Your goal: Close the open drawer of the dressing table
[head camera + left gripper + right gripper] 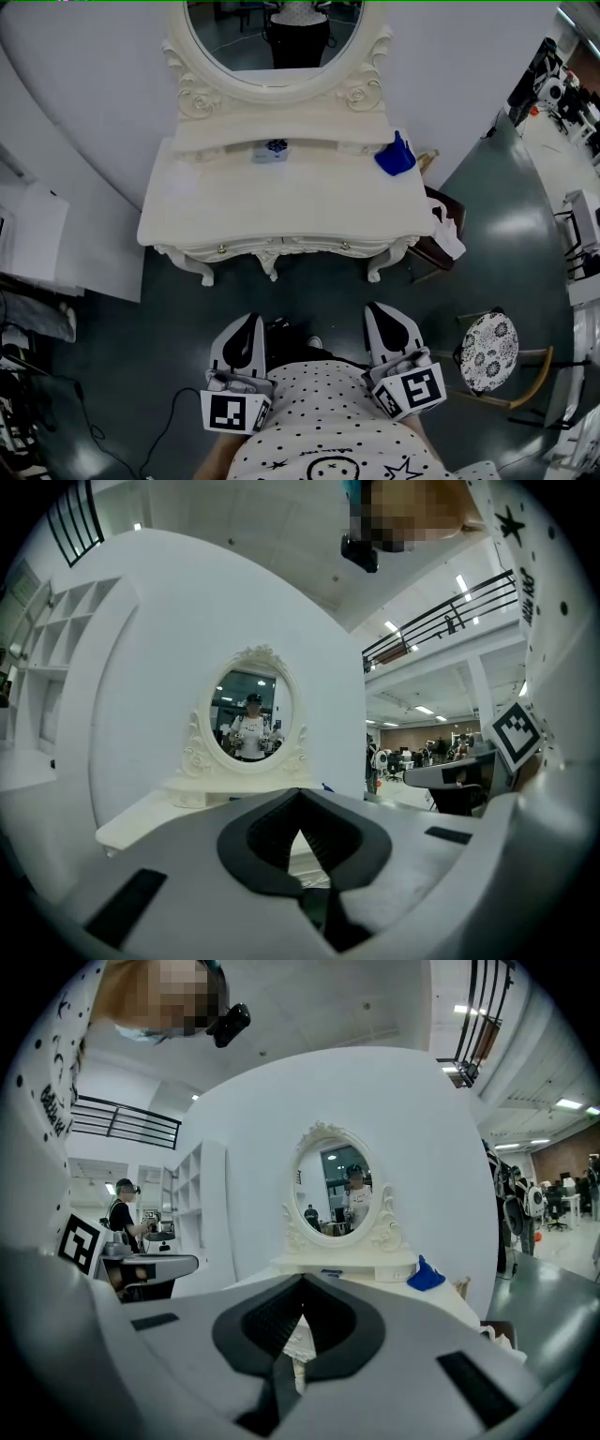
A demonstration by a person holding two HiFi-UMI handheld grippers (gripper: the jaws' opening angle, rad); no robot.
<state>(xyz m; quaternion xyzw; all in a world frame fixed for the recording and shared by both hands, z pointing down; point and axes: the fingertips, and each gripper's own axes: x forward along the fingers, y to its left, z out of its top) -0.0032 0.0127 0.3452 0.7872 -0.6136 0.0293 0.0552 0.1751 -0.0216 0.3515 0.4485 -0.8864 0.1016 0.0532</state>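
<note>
left gripper (248, 324) and right gripper (381, 312), jaws together

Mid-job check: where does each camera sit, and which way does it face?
Head view: on the head, steeply down at the table; left gripper, right gripper and shirt show.
Left gripper view: on the left gripper, level toward the mirror; its shut jaws, the right gripper at the edge.
Right gripper view: on the right gripper, toward the mirror; its shut jaws, the left gripper at the edge.
Shared: all three show mirror and table.
</note>
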